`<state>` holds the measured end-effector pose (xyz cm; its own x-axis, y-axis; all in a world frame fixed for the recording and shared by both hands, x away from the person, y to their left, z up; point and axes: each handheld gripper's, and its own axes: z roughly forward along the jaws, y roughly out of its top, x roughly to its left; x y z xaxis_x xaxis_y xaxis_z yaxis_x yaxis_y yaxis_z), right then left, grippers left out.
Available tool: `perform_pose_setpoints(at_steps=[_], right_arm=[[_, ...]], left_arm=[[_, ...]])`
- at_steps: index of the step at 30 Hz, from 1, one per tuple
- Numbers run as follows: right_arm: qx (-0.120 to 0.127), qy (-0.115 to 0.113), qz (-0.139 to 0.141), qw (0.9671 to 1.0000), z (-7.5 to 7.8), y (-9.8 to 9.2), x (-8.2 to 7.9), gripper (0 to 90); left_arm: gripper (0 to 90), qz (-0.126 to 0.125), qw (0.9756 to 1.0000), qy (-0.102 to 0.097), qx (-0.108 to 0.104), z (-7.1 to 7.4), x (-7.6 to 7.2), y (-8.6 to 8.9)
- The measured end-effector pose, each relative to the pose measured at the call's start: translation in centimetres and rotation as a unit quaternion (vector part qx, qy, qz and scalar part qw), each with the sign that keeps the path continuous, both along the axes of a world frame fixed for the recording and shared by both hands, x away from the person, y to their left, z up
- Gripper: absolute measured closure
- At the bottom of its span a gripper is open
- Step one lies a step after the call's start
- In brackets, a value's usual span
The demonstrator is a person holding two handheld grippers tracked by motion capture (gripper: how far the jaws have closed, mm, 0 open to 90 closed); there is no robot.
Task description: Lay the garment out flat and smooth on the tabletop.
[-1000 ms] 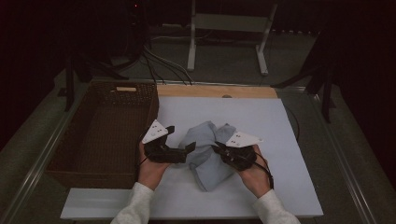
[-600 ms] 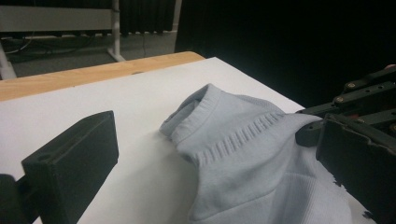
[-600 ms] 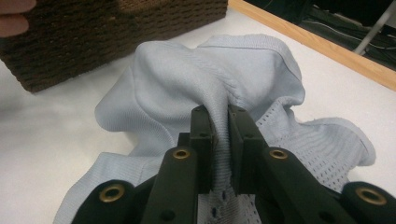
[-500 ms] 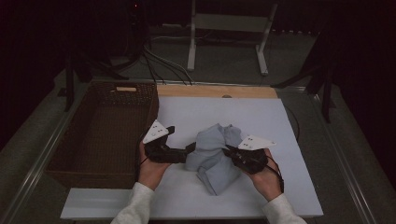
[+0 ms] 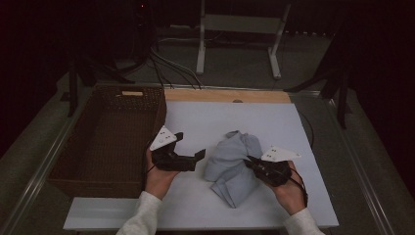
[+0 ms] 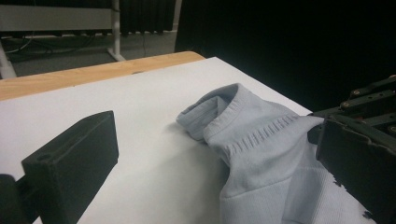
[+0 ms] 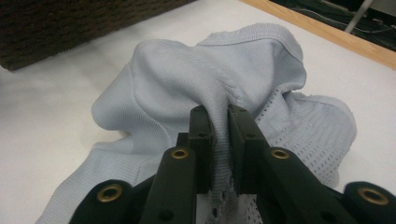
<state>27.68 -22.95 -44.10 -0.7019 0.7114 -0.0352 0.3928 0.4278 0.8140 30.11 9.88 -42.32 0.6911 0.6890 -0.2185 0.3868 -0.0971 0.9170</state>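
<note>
r claw pinching shirt fold, l claw wide apart

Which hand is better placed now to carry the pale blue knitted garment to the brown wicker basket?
Probably the right. The right gripper is shut on a fold of the pale blue knitted garment, while the left gripper stands open beside it, holding nothing, though it is nearer the brown wicker basket.

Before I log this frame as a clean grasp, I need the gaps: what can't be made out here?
- Garment type: bunched; its underside lies against the table, high view.
- Fabric inside the right gripper: pinched fold hidden by the jaws, right gripper view.
- Basket floor: too dim, high view.
- Left gripper: one jaw cut off by the right edge, left gripper view.
</note>
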Motion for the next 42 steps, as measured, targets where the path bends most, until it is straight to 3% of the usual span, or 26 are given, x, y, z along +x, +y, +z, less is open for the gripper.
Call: perform_pose_setpoints(at_steps=[9,27,42], right_arm=[[-0.008,0.001,-0.016,0.9998,-0.4,-1.6,-0.1,80.4],[-0.001,0.007,-0.047,0.9989,-0.7,-4.1,0.1,80.1],[0.006,0.014,-0.088,0.996,-0.7,-7.0,0.0,80.0]], left_arm=[[0.1,-0.001,1.0,0.0,-0.001,0.0,0.0,0.0],[0.1,-0.001,1.0,0.0,-0.003,0.1,0.0,0.1],[0.1,0.0,1.0,-0.001,-0.004,0.2,-0.1,0.1]])
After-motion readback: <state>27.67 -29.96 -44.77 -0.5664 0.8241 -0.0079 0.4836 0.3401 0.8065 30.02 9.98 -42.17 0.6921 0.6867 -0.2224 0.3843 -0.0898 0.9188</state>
